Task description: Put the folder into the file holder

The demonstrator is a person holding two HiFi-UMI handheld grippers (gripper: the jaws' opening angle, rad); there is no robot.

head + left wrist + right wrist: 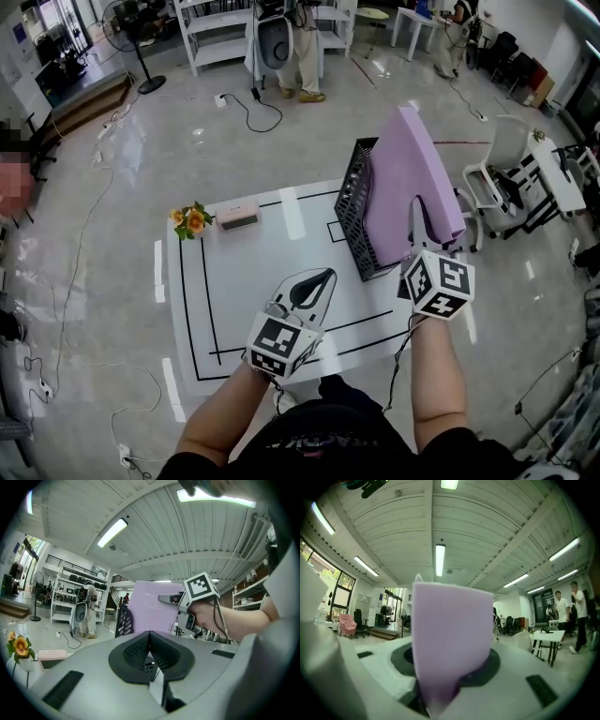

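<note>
Grasping the purple folder (412,178) at the file holder (353,202) is the right gripper (419,251); the left gripper (324,275) is clenched, empty.

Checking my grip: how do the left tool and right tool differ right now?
The left tool is shut and empty; the right tool is clamped on the folder. The left tool hovers over the table; the right tool is beside the file holder. Both carry marker cubes.

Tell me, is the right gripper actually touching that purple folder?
Touching. The right gripper is clamped on the purple folder: the right gripper view shows the folder's lower edge pinched between both jaws.
</note>
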